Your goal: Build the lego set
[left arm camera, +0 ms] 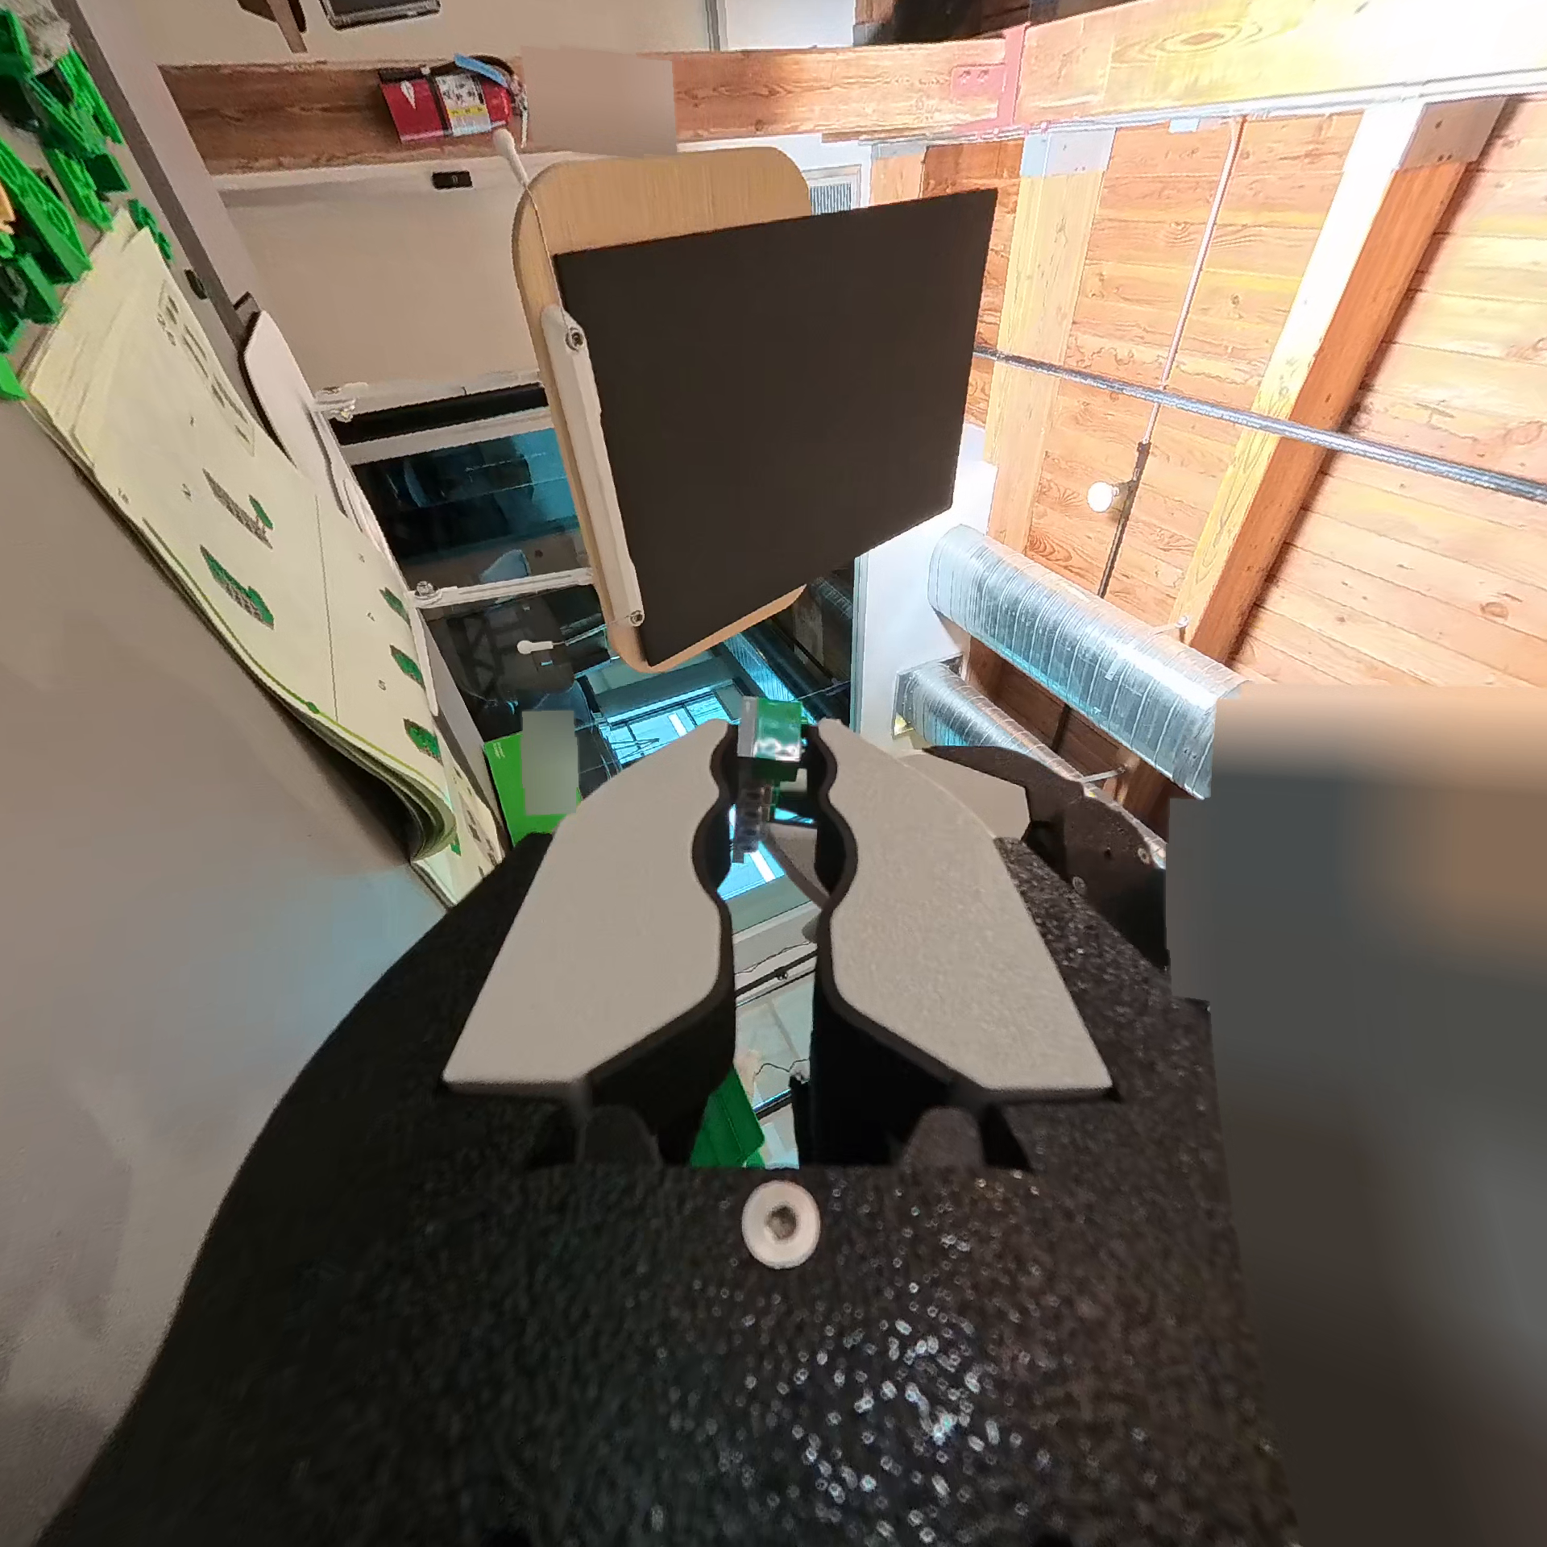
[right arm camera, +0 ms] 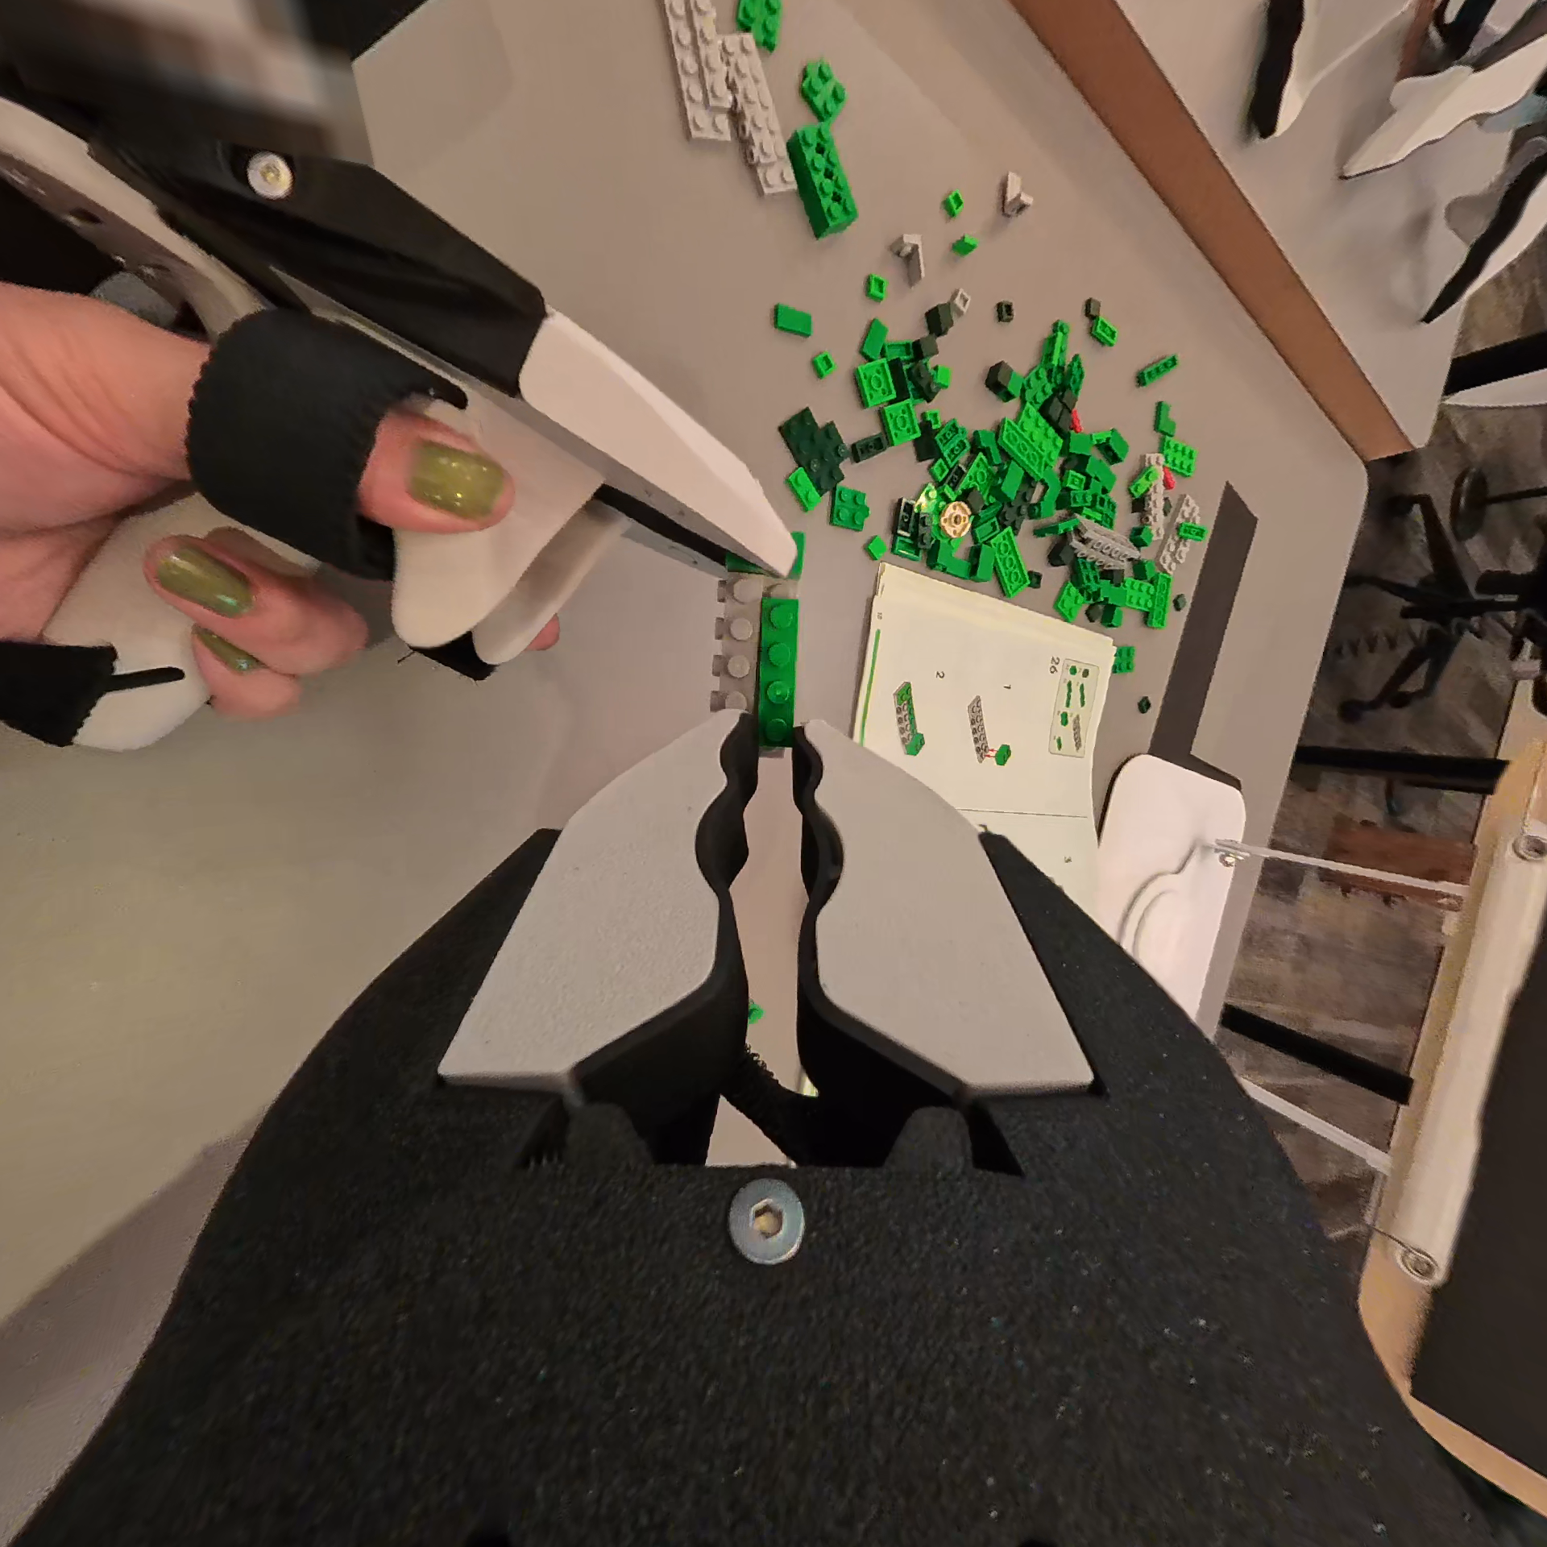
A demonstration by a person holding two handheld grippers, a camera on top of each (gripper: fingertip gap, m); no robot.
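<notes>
— Left wrist view first: left gripper point(left arm camera: 774, 745) pinching one end of the small lego assembly point(left arm camera: 766, 758), green piece on top, held up in the air, well off the table point(left arm camera: 125, 795). Black panel on a wooden board point(left arm camera: 770, 402) beyond, well apart.

— Handling?

— Probably light and stiff, but glossy, so prone to twist or unclip if squeezed off-centre. Best gripped by the flat sides.

— Right wrist view?

— Right gripper point(right arm camera: 774, 741) nipping the near end of the green plate point(right arm camera: 777, 670), clipped beside the grey plate point(right arm camera: 737, 645). Left gripper point(right arm camera: 778, 557) at the far end.

— Around it?

— Loose brick pile point(right arm camera: 1030, 477) and instruction booklet point(right arm camera: 979, 695) on the table point(right arm camera: 544, 167) beyond. Nothing obstructing between the tips.
</notes>
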